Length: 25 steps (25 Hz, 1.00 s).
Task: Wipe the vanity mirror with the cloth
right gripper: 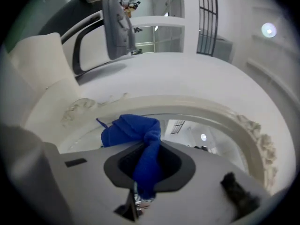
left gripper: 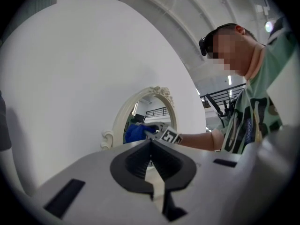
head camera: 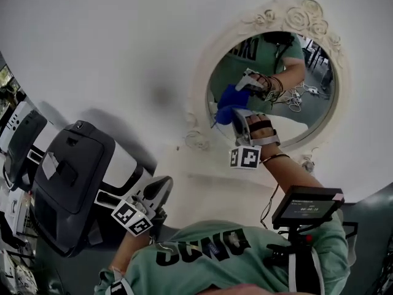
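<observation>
Right gripper view, cloth [right gripper: 133,134] pinched in fingers [right gripper: 172,164], at mirror [right gripper: 206,136]

No word here can be read all the way. The green shirt [head camera: 209,251] has big black letters across the chest. They are upside down and bent, so the word is not clear. The small screen [head camera: 305,205] at the near right shows a row of light numbers, too tiny to read. The left cube [head camera: 132,217] on the left gripper [left gripper: 151,146] and the right cube [head camera: 245,158] on the right gripper [right gripper: 146,163] carry black and white square signs, with no letters.
</observation>
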Available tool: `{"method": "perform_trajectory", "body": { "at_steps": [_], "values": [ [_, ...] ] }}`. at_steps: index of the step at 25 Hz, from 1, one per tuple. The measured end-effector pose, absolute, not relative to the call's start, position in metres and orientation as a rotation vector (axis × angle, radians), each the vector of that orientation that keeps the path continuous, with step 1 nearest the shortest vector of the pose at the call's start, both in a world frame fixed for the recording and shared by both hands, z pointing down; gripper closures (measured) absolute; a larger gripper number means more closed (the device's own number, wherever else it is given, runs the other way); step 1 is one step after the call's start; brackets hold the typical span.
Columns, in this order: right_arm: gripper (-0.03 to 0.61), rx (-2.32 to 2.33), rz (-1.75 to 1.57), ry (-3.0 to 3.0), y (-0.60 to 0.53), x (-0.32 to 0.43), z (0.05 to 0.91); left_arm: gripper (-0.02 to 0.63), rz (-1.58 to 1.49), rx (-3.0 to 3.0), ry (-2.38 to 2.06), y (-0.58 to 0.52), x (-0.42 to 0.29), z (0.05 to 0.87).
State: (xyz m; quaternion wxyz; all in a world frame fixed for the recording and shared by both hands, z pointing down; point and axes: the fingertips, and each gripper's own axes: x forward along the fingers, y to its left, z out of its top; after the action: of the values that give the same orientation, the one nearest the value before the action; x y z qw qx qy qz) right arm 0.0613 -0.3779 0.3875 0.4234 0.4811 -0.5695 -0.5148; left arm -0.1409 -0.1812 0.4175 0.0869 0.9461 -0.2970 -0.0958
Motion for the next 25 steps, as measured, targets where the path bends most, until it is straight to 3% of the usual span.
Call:
{"method": "perform_trajectory", "body": {
  "at_steps": [4, 8, 25],
  "values": [
    [0.528, 1.41, -1.47, -1.302, -0.366, 0.084, 0.227, 0.604, -0.37, 2.869, -0.895, -0.185, -0.134, 0.399],
    [0.528, 1.494, -1.513, -1.168, -0.371, 0.104, 0.151, 0.604, -0.388, 2.881, -0.899, -0.184, -0.134, 0.391],
    [0.528, 1.494, -1.474, -1.047, -0.402, 0.119, 0.137, 0.604, -0.422, 2.898, -0.912, -0.197, -0.141, 0.38]
  ]
}}
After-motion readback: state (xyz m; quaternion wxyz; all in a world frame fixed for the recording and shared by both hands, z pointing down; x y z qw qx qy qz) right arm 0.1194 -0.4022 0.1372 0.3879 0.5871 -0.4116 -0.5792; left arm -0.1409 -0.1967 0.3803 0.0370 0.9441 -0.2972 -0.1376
